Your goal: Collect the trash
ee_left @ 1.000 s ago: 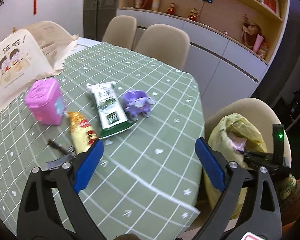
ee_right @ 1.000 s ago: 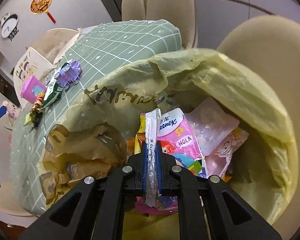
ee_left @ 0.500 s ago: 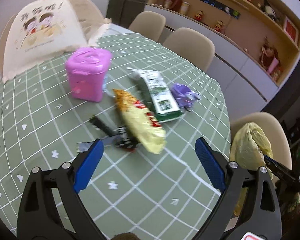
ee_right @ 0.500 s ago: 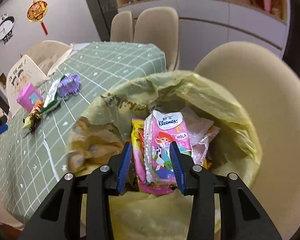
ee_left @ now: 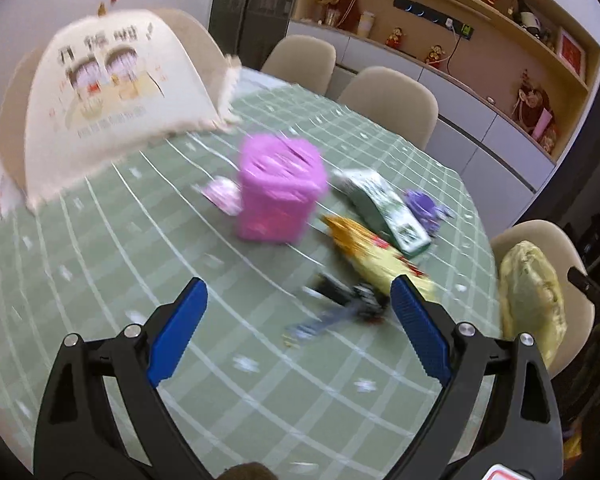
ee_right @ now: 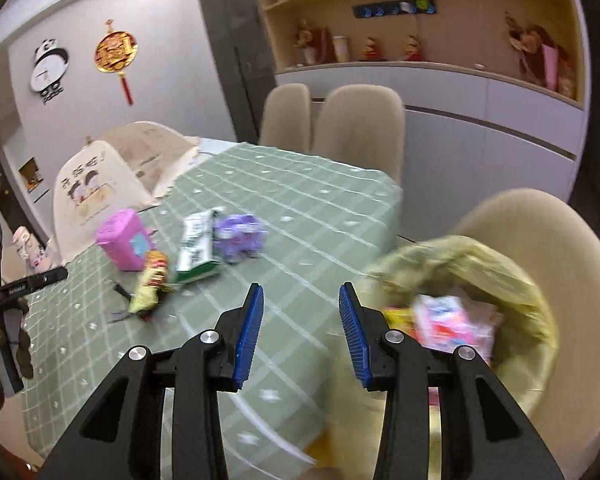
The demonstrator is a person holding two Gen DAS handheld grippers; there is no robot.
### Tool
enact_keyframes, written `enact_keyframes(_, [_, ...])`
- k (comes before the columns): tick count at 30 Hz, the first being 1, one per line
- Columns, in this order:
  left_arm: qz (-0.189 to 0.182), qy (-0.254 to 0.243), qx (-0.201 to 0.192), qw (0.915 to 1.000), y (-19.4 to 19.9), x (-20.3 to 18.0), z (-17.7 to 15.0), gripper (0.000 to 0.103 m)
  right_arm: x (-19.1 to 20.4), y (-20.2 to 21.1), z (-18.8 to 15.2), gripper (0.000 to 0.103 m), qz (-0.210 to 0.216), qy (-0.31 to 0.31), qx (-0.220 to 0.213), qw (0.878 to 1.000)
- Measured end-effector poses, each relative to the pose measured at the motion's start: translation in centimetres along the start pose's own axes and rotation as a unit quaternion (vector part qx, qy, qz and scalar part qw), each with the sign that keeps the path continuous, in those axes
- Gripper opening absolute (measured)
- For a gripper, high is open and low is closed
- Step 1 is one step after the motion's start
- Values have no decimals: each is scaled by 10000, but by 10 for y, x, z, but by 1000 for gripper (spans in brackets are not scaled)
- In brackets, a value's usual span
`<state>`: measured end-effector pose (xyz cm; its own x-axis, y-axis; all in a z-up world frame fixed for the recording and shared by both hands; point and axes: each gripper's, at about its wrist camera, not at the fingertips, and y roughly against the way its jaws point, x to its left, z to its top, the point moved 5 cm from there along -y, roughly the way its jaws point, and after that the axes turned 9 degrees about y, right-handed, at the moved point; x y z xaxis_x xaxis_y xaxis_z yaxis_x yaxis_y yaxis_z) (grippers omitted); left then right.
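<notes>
My left gripper [ee_left: 298, 284] hangs open over the green checked tablecloth [ee_left: 140, 264], nothing between its fingers. Just ahead of its right finger lie a dark crumpled wrapper [ee_left: 348, 300] and a yellow snack wrapper [ee_left: 376, 260], with a green-white wrapper [ee_left: 384, 208] beyond them. My right gripper [ee_right: 301, 288] is open and empty above the table's corner. To its right the yellow trash bag [ee_right: 500, 276] sits on a chair, with a pink tissue pack [ee_right: 448, 320] and other wrappers inside. From this side the yellow snack wrapper [ee_right: 152, 280] and green-white wrapper [ee_right: 198, 246] lie further left.
A pink box [ee_left: 278, 188] stands mid-table, a small pink packet [ee_left: 222, 196] behind it and a purple toy [ee_left: 422, 206] to the right. A cream mesh food cover [ee_left: 112, 92] fills the far left. Beige chairs [ee_left: 388, 96] ring the table. The trash bag [ee_left: 532, 296] is off the right edge.
My right gripper let go of the wrapper into the bag, opened and rose away from it. My left gripper swept left across the table, bringing the pink box and wrappers ahead of it.
</notes>
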<state>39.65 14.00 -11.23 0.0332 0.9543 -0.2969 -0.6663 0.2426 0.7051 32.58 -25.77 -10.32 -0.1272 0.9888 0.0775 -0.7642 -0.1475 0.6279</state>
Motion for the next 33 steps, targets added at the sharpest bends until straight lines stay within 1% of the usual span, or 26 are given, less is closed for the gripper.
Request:
enact_keyframes(2, [-18, -75, -57, 10000, 0, 25, 15, 88, 26, -10, 4, 38, 103, 19, 69, 9999])
enact_keyframes(4, [-113, 4, -31, 9999, -7, 48, 28, 88, 49, -16, 7, 38, 184, 108, 147, 9997])
enact_keyframes(7, [-294, 236, 156, 9992, -29, 79, 44, 88, 83, -25, 9, 38, 171, 529, 280, 9981])
enact_keyframes(9, [-419, 190, 298, 9985, -48, 90, 52, 88, 99, -29, 12, 38, 164, 787, 344, 9962])
enact_keyframes(10, [-507, 100, 344, 9981, -54, 91, 54, 88, 102, -31, 13, 38, 150, 847, 356, 9957])
enact_keyframes(11, [-600, -95, 407, 9973, -63, 90, 57, 88, 106, -34, 15, 38, 132, 909, 373, 9951])
enact_keyframes(13, [-648, -512, 448, 9956, -75, 85, 59, 88, 111, -41, 20, 38, 144, 942, 398, 9946])
enact_keyframes(14, [-690, -802, 493, 9932, -83, 80, 61, 88, 112, -45, 22, 38, 138, 943, 411, 9946])
enact_keyframes(16, [-630, -1273, 475, 9887, -96, 74, 67, 88, 113, -58, 26, 38, 128, 931, 480, 9944])
enact_keyframes(18, [-682, -1676, 529, 9821, -110, 71, 73, 88, 116, -74, 28, 38, 137, 882, 611, 9941])
enact_keyframes(19, [-732, -1896, 622, 9772, -120, 70, 76, 88, 117, -81, 28, 38, 147, 861, 664, 9940])
enact_keyframes(23, [-702, -2531, 892, 9607, -151, 76, 83, 83, 131, -116, 27, 38, 283, 876, 977, 9910])
enact_keyframes(24, [-708, -2603, 951, 9582, -159, 79, 85, 82, 135, -124, 27, 38, 305, 911, 1061, 9897])
enact_keyframes(26, [-877, -2631, 1096, 9545, -169, 79, 87, 81, 142, -139, 25, 38, 343, 971, 1209, 9873])
enact_keyframes(28, [-1006, -2597, 1206, 9528, -177, 76, 88, 78, 146, -150, 24, 38, 375, 973, 1295, 9861])
enact_keyframes(30, [-992, -2572, 1341, 9519, -186, 73, 86, 73, 150, -158, 24, 38, 408, 952, 1353, 9854])
enact_keyframes(31, [-1015, -2509, 1430, 9520, -191, 72, 85, 73, 151, -162, 25, 38, 422, 950, 1372, 9851])
enact_keyframes(33, [-1013, -2455, 1422, 9535, -195, 71, 85, 71, 152, -168, 26, 38, 432, 975, 1401, 9844])
